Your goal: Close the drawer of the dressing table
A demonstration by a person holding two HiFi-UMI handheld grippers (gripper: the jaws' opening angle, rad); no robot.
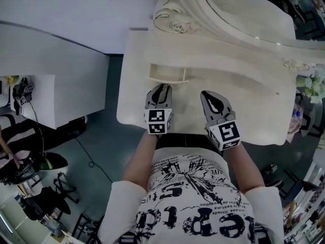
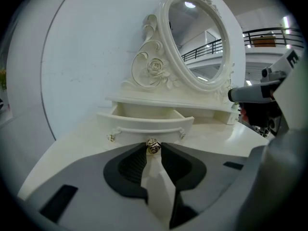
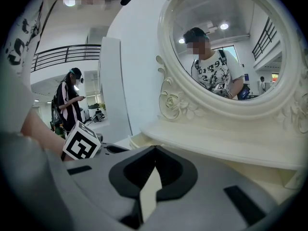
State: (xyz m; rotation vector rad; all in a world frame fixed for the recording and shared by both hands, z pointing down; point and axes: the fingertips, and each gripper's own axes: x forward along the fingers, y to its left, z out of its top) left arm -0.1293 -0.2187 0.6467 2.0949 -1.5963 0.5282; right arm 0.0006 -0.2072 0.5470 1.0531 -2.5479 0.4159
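The drawer stands pulled out below the mirror, toward the desk's left end, its floor hidden behind its front. Left tongs pinch its middle knob; right tongs, pressed together, hover over bare desktop just beside

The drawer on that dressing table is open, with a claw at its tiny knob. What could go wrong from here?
The left claw pinches only the small knob by its tips, so it might slip off during the push. The drawer stands pulled out; an off-centre push could skew and jam it.
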